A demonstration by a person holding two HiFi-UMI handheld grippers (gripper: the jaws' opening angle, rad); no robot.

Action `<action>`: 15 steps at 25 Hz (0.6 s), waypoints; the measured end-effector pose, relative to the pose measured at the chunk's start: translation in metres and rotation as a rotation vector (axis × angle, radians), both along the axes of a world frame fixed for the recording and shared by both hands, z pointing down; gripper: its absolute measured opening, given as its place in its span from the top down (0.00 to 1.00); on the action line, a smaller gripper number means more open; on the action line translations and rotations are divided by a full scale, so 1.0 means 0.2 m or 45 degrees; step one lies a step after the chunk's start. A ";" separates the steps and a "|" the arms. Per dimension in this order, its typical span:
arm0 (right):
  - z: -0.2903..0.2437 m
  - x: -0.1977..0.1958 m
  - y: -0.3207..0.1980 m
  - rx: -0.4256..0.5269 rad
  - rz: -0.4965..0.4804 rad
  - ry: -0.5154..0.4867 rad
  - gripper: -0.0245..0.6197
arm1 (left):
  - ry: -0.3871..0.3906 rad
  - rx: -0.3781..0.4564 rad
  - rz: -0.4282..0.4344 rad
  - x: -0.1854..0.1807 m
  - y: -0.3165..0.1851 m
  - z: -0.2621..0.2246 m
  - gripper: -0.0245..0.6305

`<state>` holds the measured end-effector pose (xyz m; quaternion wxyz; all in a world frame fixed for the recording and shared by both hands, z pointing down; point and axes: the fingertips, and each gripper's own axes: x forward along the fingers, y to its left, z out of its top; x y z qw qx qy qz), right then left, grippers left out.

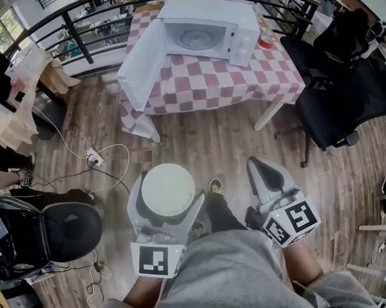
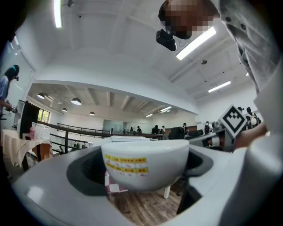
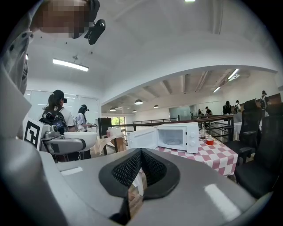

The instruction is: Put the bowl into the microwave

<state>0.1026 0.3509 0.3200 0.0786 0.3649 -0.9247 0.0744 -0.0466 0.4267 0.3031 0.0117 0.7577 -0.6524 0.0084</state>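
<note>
The left tongs [image 1: 168,193] are spread wide around a smooth, round white bowl [image 1: 167,186] and clamp its sides. The bowl sits upright, mouth up, with no long axis, and has a yellow label strip [image 2: 126,164] on its wall. At its 3 o'clock, the right tongs [image 1: 260,166] are pressed together with nothing between their ribbed black pads. Beneath is a wood-plank floor [image 1: 212,146]. Far off at 12 o'clock, a boxy white microwave [image 1: 207,31] stands on the red-and-white checked surface [image 1: 241,81], its door [image 1: 140,64] swung open toward 9 o'clock.

Wood plank floor [image 1: 212,143], checkered-cloth table [image 1: 241,84], black office chairs [image 1: 344,105], black railing [image 1: 73,34], ceiling strip lights [image 2: 196,43]
</note>
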 end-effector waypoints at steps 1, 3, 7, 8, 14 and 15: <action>0.00 0.00 -0.03 0.001 0.002 -0.001 0.96 | -0.002 -0.001 0.002 0.00 -0.03 0.00 0.19; 0.00 0.00 -0.10 0.001 0.006 -0.005 0.96 | -0.003 -0.008 0.007 0.00 -0.09 0.00 0.19; -0.02 0.00 -0.27 0.002 0.021 -0.017 0.96 | -0.010 -0.021 0.019 0.01 -0.24 0.00 0.19; -0.01 0.00 -0.31 -0.001 0.024 -0.016 0.96 | -0.009 -0.022 0.020 0.01 -0.28 0.00 0.19; 0.02 0.02 -0.57 -0.032 0.029 -0.011 0.96 | -0.027 0.011 0.005 0.00 -0.55 -0.02 0.19; 0.03 0.02 -0.61 -0.037 0.028 -0.014 0.96 | -0.029 0.008 0.003 0.00 -0.59 -0.02 0.19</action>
